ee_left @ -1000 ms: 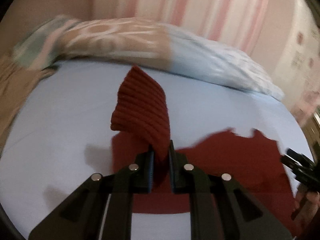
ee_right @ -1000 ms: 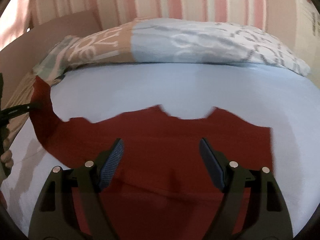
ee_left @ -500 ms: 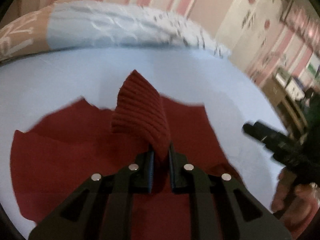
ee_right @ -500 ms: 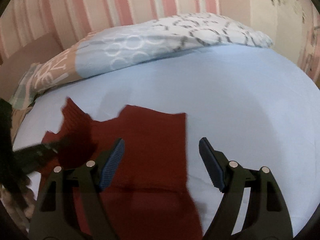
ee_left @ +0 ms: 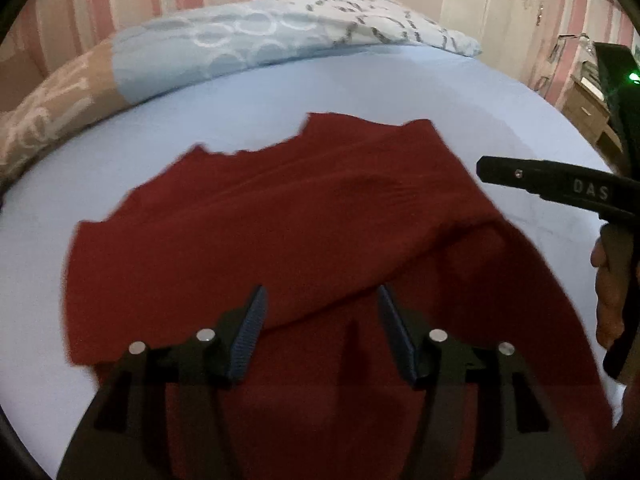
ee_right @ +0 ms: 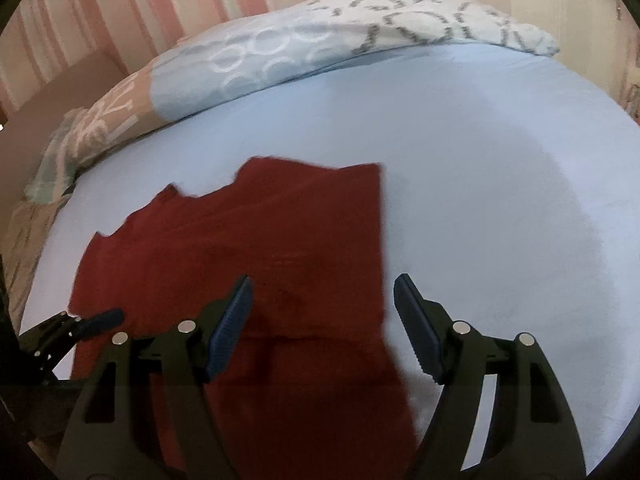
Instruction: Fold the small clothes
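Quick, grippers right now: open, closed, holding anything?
Left gripper: open, empty, over the red garment.
Right gripper: open, empty, over the garment's right edge.

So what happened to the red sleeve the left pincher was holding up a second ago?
The left gripper let it go and opened; the sleeve now lies folded across the red sweater. The right gripper stayed open, and the sweater stayed on the blue sheet.
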